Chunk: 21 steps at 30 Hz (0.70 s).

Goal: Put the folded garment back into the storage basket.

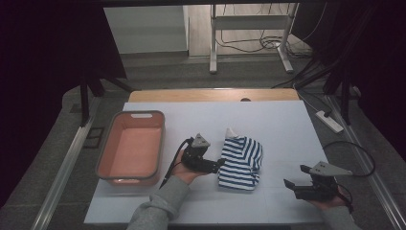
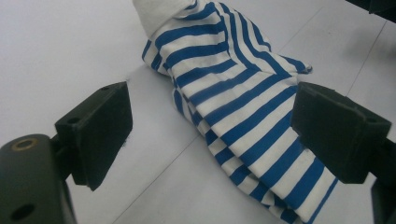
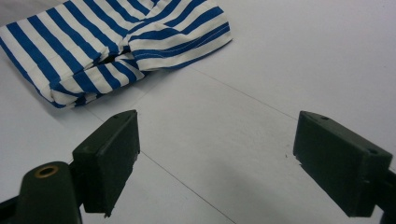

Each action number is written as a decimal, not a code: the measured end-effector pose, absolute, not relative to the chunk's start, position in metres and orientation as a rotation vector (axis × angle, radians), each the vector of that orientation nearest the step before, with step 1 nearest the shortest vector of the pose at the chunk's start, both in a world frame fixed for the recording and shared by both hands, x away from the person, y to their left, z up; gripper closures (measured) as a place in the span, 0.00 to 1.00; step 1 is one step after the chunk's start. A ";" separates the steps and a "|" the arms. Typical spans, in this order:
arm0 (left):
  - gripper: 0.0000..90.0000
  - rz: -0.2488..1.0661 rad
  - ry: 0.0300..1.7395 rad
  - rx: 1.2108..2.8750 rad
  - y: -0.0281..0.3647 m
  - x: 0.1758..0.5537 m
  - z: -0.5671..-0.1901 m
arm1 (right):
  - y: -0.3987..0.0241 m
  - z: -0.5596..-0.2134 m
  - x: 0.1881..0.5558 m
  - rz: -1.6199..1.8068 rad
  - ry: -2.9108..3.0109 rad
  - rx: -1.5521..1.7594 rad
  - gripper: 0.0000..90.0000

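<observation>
Dim room, grey floor [image 1: 158, 76], white table frame [image 1: 249, 33] behind, loose cables [image 1: 268, 44], power strip [image 1: 329, 121]

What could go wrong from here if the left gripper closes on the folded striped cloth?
1. The left gripper is open at one edge of the striped cloth; a pinch there might catch only the top layers, so the fold could fall open on lifting.
2. The right gripper is open and apart from the cloth, so one-sided lifting may let it sag and drag before reaching the pink tub.
</observation>
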<state>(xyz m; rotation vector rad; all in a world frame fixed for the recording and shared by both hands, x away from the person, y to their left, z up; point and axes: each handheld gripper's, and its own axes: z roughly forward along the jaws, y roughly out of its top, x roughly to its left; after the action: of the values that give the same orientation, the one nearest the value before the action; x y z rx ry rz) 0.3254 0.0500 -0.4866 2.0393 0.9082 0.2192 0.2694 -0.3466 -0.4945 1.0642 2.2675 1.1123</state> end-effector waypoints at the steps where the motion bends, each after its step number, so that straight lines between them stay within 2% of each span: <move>1: 0.14 0.213 0.908 2.039 0.049 0.326 -0.487 | -0.347 -0.495 0.269 1.112 2.268 1.063 0.17; 21: 0.15 0.201 0.912 2.028 0.031 0.335 -0.488 | -0.346 -0.495 0.270 1.107 2.272 1.064 0.17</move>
<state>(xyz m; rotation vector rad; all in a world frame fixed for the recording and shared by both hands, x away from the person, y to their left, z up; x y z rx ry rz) 0.3353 0.0308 -0.4881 2.0276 0.9119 0.2009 0.2700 -0.3462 -0.4953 1.0641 2.2720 1.1073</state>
